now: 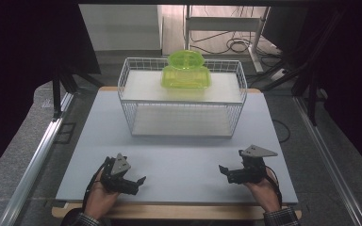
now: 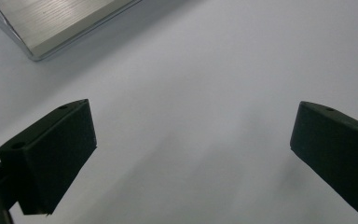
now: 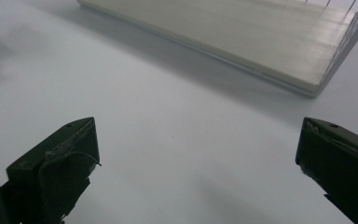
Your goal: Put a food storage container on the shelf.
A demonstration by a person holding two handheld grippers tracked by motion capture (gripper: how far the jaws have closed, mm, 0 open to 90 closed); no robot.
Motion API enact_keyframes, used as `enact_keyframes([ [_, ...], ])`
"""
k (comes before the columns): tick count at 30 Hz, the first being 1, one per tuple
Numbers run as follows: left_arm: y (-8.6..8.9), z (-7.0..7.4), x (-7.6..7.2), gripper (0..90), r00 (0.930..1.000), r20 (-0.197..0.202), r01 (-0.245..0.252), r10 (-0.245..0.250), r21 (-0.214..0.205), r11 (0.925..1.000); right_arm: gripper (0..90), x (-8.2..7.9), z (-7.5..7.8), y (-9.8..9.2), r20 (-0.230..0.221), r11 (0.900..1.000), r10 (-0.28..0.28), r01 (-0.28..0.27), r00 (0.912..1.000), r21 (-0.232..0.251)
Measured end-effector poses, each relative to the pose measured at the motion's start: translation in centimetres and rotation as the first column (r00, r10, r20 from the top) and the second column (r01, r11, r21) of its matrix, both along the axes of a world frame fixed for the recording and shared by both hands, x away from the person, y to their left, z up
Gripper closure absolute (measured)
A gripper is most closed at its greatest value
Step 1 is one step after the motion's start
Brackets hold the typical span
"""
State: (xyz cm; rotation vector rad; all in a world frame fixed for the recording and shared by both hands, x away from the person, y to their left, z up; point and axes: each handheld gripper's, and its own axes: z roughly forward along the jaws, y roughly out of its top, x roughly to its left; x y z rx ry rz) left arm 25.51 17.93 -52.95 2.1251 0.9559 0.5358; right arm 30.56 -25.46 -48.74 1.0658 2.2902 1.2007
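A translucent lime-green lidded container (image 1: 186,71) stands on the top shelf of a white wire rack (image 1: 182,96) at the back middle of the table. My left gripper (image 1: 133,183) rests low at the front left of the table, held in a hand, its jaws wide apart with nothing between them (image 2: 191,154). My right gripper (image 1: 227,173) sits at the front right, also open and empty (image 3: 196,163). Both grippers are well short of the rack. The rack's lower board (image 3: 242,42) lies ahead of the right gripper, and a corner of it (image 2: 56,23) shows ahead of the left.
The pale grey tabletop (image 1: 179,155) stretches between the grippers and the rack. Metal rails (image 1: 37,155) run along both sides of the table. Cables and a stand (image 1: 231,33) lie on the floor behind the rack.
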Motion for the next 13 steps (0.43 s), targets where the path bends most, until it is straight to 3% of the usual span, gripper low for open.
enact_keyframes([
  [8,-0.1,-0.1,0.0,0.0,1.0000,-0.004,0.003,-0.003,0.007,1.0000,0.0,-0.2,-1.9,0.0,-0.057,0.9989,0.009,-0.012,0.9984,-0.046],
  [13,0.0,0.0,0.2,0.0,1.0000,-0.002,0.005,-0.005,0.010,0.9999,0.0,-0.2,-1.8,0.1,-0.054,0.9989,0.010,-0.012,0.9985,-0.045],
])
